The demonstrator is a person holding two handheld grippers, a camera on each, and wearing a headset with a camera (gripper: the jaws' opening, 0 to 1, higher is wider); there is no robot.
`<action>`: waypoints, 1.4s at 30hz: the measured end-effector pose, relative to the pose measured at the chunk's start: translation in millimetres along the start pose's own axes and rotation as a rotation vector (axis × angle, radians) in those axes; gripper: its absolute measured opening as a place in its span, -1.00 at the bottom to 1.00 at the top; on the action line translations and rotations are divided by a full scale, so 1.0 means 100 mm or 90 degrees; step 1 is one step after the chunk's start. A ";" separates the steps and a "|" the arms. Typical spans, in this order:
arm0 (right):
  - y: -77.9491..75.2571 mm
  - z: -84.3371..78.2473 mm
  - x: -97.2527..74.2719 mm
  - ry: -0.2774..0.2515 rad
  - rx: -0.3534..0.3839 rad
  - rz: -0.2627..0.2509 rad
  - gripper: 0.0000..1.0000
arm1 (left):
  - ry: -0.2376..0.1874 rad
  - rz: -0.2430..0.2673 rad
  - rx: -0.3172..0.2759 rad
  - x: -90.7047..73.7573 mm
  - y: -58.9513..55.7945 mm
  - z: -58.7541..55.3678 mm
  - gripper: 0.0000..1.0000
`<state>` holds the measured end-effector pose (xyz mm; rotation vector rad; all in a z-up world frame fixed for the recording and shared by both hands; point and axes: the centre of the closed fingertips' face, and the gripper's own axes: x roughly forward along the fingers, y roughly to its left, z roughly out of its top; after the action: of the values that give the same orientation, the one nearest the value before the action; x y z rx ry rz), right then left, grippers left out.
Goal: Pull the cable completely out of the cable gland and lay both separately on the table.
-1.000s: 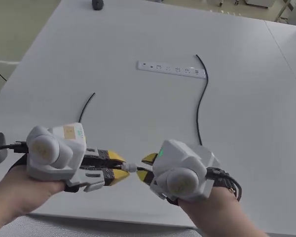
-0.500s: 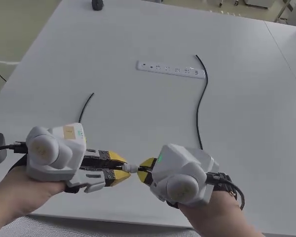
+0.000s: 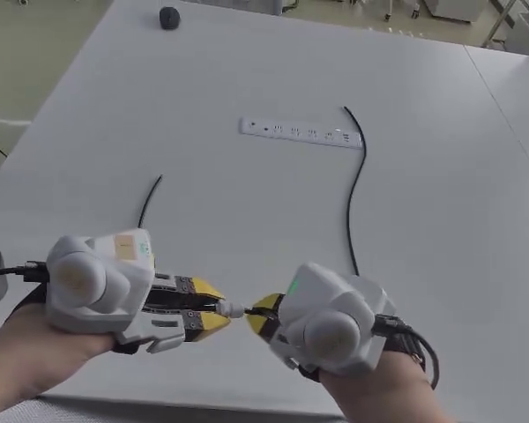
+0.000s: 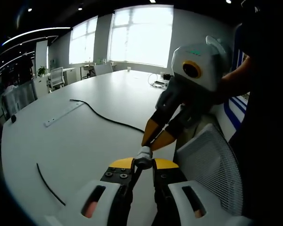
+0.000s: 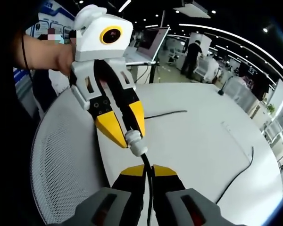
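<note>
A small white cable gland [image 3: 232, 310] is pinched in the tips of my left gripper [image 3: 213, 315], which is shut on it, above the table's near edge. In the left gripper view the gland [image 4: 143, 156] sits between the yellow tips. A black cable [image 5: 148, 181] comes out of the gland [image 5: 135, 142] and runs between the jaws of my right gripper [image 5: 148, 170], which is shut on it. In the head view the right gripper [image 3: 263, 315] faces the left one tip to tip, with a small gap between them.
A white power strip [image 3: 301, 133] lies mid-table with its black cord [image 3: 353, 189] curving toward me. A short loose black cable [image 3: 148, 199] lies at the left. A dark round object [image 3: 169, 17] sits at the far edge. A mesh chair back [image 5: 66, 160] is below the grippers.
The head camera has tipped a little, shifting the table down in view. Both grippers stay tip to tip; the right one has sunk slightly.
</note>
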<state>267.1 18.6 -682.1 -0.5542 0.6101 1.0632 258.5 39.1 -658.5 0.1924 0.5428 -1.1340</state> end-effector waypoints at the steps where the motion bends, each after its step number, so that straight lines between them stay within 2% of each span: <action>1: -0.01 -0.01 0.00 0.002 0.011 0.000 -1.00 | -0.002 0.001 0.000 -0.01 0.00 0.00 -0.69; 4: -0.03 -0.05 0.00 0.005 0.023 -0.001 -1.00 | -0.003 0.003 -0.002 -0.02 0.00 -0.01 -0.69; 7: -0.05 -0.11 0.01 0.007 0.099 0.002 -1.00 | -0.008 0.007 -0.008 -0.04 0.01 -0.01 -0.69; 10: -0.09 -0.18 0.01 0.015 0.111 -0.003 -1.00 | -0.009 0.010 -0.008 -0.05 0.01 -0.01 -0.69; 17: -0.12 -0.39 0.03 0.043 0.195 -0.012 -1.00 | -0.007 0.010 -0.009 -0.05 -0.01 -0.01 -0.69; 20: -0.12 -0.44 0.02 0.047 0.216 -0.012 -1.00 | -0.009 0.009 -0.009 -0.05 -0.02 -0.01 -0.69; 29: -0.11 -0.44 0.01 0.043 0.197 -0.021 -1.00 | -0.007 0.007 -0.007 -0.03 -0.02 -0.02 -0.69; 32: -0.11 -0.41 0.00 0.036 0.153 -0.029 -1.00 | -0.009 0.010 -0.007 -0.04 0.00 -0.01 -0.69; 36: -0.09 -0.42 0.00 0.048 0.148 -0.025 -0.98 | -0.006 0.010 -0.007 -0.04 0.00 -0.01 -0.69; 38: -0.08 -0.40 -0.01 0.043 0.104 -0.023 -0.98 | -0.008 0.011 -0.009 -0.04 0.00 -0.01 -0.69; 40: -0.06 -0.39 -0.02 0.037 0.096 -0.023 -0.92 | -0.010 0.012 -0.010 -0.04 0.00 -0.01 -0.69; 42: -0.05 -0.35 -0.04 0.028 0.091 -0.023 -0.79 | -0.012 0.010 -0.011 -0.05 -0.02 -0.01 -0.69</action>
<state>263.7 -9.7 -703.5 -0.4632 0.7068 0.9678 255.4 42.5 -656.9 0.1713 0.5328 -1.1144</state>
